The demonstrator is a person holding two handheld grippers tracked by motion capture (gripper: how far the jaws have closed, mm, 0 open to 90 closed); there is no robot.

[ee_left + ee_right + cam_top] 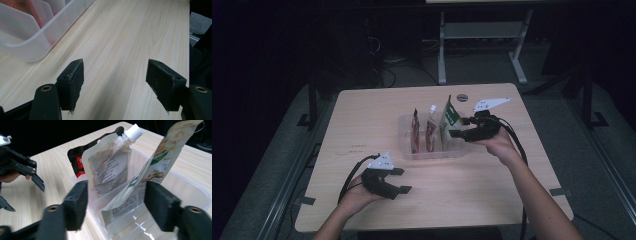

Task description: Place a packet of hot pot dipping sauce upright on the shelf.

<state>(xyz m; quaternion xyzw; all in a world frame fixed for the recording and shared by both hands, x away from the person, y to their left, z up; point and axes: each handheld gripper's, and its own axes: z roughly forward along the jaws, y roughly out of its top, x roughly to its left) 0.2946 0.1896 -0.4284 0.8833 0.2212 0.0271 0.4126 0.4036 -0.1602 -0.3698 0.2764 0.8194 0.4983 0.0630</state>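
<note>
Pouch, green and white (152, 167), leaning in the end slot of clear divided bin (408, 150) at mid-bench. Flat, printed, top edge tilted; a white-capped spout pouch (110, 170) stands in the next slot. Right gripper (456, 127): jaws wide apart, empty, straddling the green pouch's lower half. Handling advice: close squarely on the flat faces, clear of the divider. Left gripper (402, 180): wide open, empty, low over bare bench (130, 37).

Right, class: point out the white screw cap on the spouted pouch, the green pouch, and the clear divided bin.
white screw cap (134, 131), right gripper view, on the cap's ribbed side.
green pouch (162, 162), right gripper view, on its printed face.
clear divided bin (404, 131), high view, on its left wall.
</note>
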